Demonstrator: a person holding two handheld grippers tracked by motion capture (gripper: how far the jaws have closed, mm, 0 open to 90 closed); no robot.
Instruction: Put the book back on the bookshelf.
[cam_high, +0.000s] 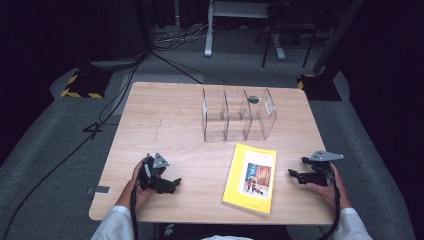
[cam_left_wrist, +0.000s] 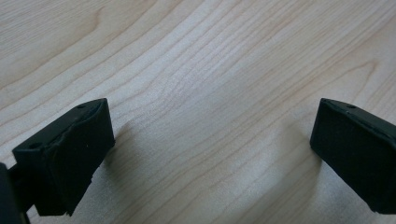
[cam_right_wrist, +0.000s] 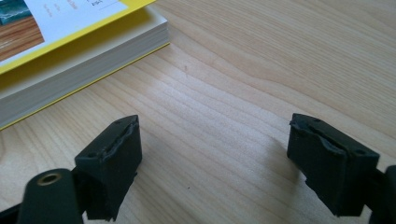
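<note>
A yellow book lies flat on the wooden table, front cover up, near the front edge and right of centre. My left gripper rests low on the table left of the book, its jaws wide apart over bare wood and pointing toward the book. My right gripper sits right of the book, open, with nothing between its jaws. In the right gripper view the book's page edge lies just beyond the left jaw, apart from it.
A clear plastic organizer with three upright compartments stands behind the book at the table's middle back; a small dark round thing shows at its top right. Cables and stands lie on the dark floor around the table.
</note>
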